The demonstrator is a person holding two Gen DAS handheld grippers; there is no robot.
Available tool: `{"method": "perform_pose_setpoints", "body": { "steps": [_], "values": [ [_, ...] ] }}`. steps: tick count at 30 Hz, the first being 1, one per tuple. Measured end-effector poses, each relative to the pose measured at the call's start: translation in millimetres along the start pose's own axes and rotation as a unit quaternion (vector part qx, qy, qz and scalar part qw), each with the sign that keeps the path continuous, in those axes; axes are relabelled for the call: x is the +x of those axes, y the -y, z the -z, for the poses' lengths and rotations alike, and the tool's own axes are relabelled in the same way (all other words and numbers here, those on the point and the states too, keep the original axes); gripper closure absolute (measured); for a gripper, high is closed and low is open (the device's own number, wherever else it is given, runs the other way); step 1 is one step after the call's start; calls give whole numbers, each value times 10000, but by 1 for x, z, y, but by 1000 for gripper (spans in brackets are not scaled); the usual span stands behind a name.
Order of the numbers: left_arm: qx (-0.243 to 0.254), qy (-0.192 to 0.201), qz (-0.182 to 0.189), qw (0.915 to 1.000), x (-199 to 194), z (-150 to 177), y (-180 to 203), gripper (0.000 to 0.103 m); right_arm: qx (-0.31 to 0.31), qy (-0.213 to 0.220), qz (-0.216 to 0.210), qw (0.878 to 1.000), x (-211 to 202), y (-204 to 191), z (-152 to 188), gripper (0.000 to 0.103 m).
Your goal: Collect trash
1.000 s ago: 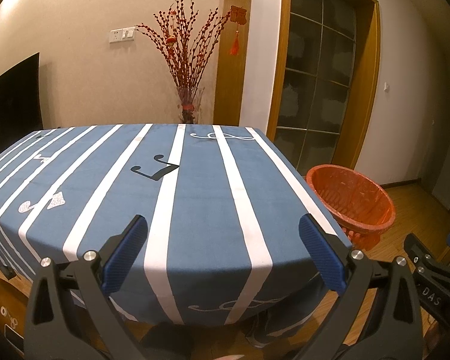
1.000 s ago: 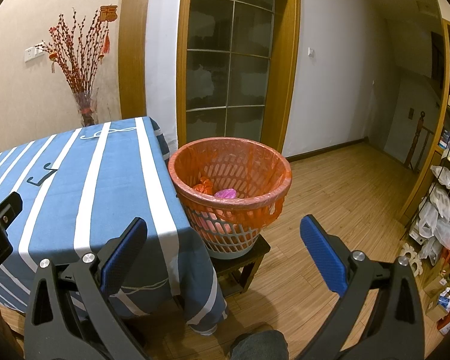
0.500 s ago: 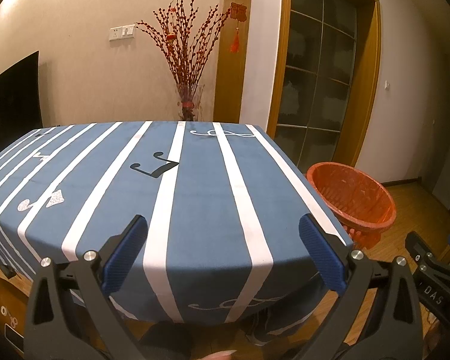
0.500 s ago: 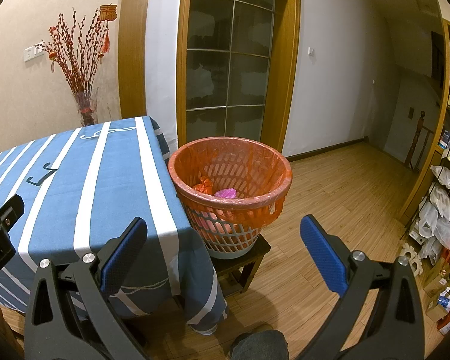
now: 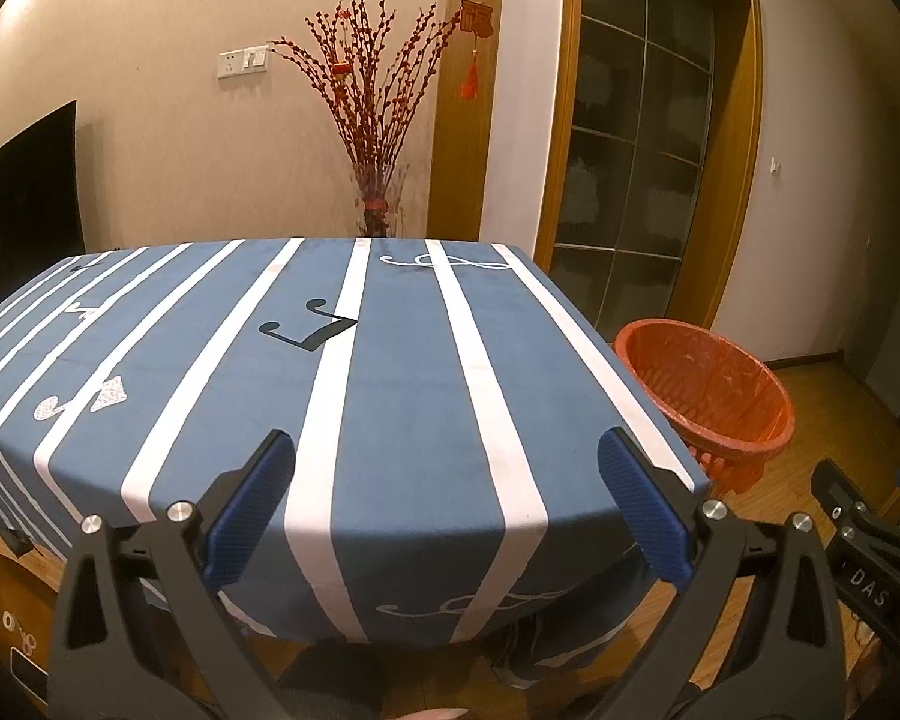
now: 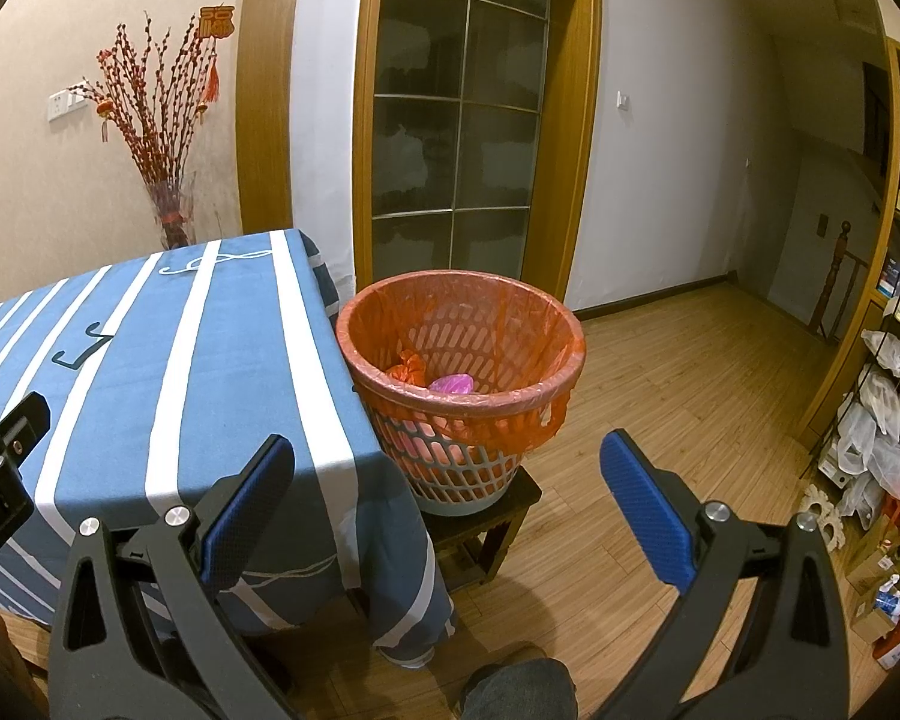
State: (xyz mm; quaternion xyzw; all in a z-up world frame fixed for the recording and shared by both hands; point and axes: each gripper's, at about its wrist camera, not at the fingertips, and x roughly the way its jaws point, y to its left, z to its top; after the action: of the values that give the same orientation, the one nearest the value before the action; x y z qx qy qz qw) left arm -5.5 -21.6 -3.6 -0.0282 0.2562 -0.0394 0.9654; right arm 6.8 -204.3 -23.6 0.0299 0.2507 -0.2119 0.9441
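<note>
L gripper spread wide, empty, above near edge of table w/ blue-white striped cloth. R gripper also spread, empty — aimed toward bin on stool just beside table corner. Inside bin – 2 bits of trash: orange & pink.

Left gripper is held level, its blue-padded jaws spread wide and empty. Right gripper matches, wide apart, holding nothing.
</note>
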Motion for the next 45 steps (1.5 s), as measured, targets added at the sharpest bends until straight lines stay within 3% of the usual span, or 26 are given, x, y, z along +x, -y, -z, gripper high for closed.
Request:
{"method": "perform_pose_setpoints", "body": {
  "steps": [45],
  "values": [
    [60,-111,-52,9999,8,6,-3,4,2,-63,-26,10000,-9,-2,7,3]
  ]
}}
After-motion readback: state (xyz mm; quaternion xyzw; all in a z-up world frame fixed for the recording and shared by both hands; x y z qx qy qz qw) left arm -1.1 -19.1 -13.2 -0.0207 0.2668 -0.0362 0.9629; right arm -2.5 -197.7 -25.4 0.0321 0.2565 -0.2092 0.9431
